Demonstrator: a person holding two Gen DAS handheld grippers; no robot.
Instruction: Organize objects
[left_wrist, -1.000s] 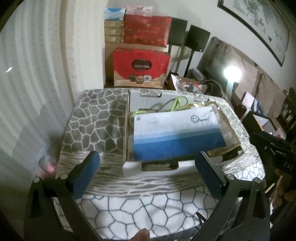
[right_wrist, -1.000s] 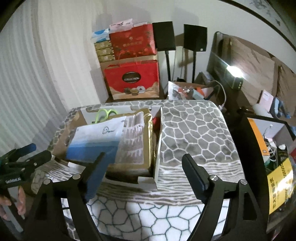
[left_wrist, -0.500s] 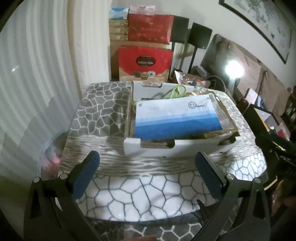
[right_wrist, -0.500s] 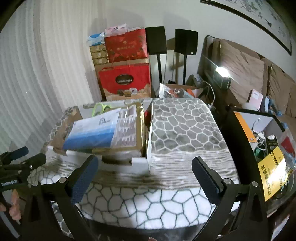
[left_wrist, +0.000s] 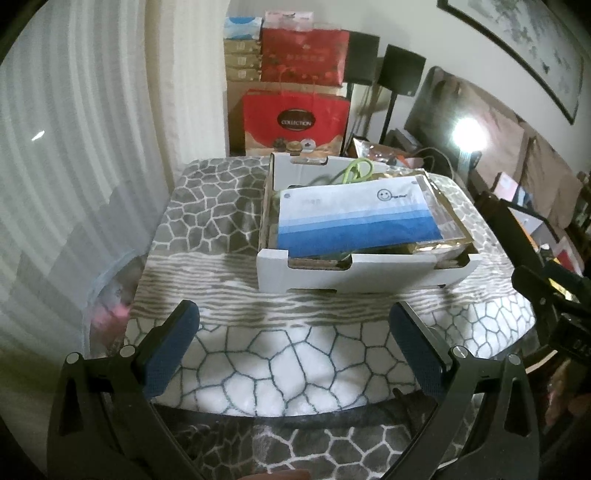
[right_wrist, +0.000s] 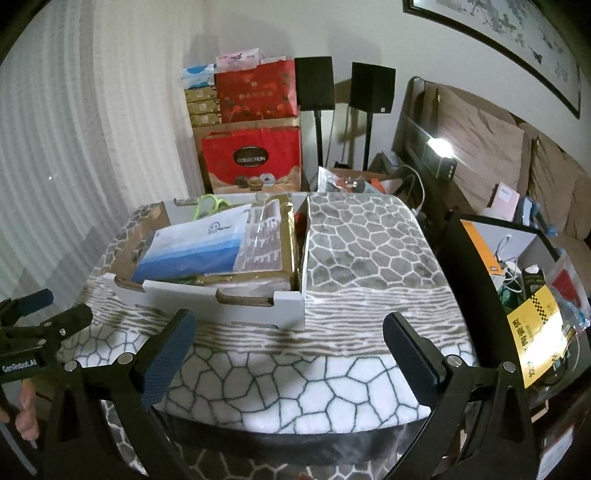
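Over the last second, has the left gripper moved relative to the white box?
Yes. The left gripper has pulled back from the white box: more patterned blanket now shows between them.

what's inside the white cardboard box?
On top: a blue-and-white packet, a gold package beneath it, green scissor handles at the back. Anything lower is covered.

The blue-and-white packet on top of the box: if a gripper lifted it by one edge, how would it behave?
The blue-and-white packet looks thin and flat, so probably light and likely to sag. Its clear glossy margin suggests a slippery film. It lies tilted over the white cardboard box, so a nudge may slide it.
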